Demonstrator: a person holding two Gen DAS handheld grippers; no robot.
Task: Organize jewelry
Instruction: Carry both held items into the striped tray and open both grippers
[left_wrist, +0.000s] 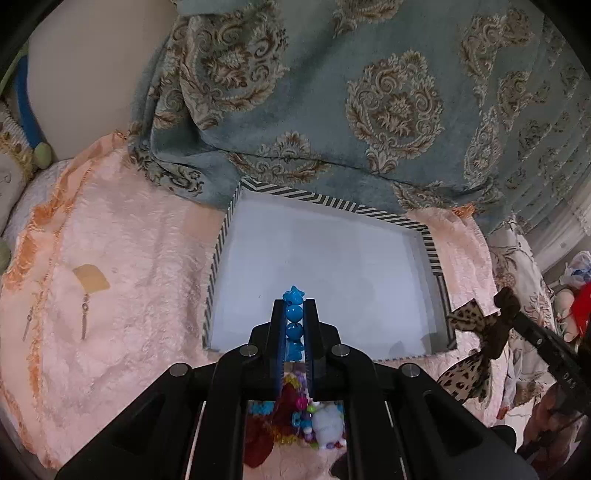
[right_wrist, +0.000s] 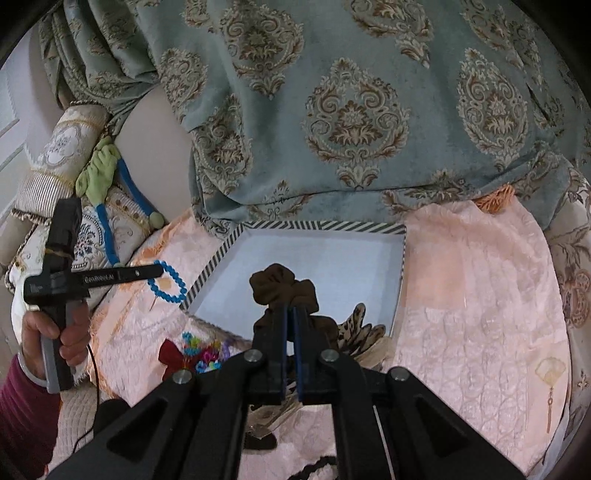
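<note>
Both wrist views steeply down, sharing box (left_wrist: 325, 258).

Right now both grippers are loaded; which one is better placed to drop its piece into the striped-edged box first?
Probably right. The right gripper holds the brown scrunchie already hanging over the box. The left gripper, clamped on the blue bead bracelet, sits beside the box's left rim.

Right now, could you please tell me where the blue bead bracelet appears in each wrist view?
Left wrist: the blue bead bracelet sits low centre, pinched in the left tongs.
Right wrist: centre left, hanging as a loop beside the box.
Shared landmark: the striped-rim box.
</note>
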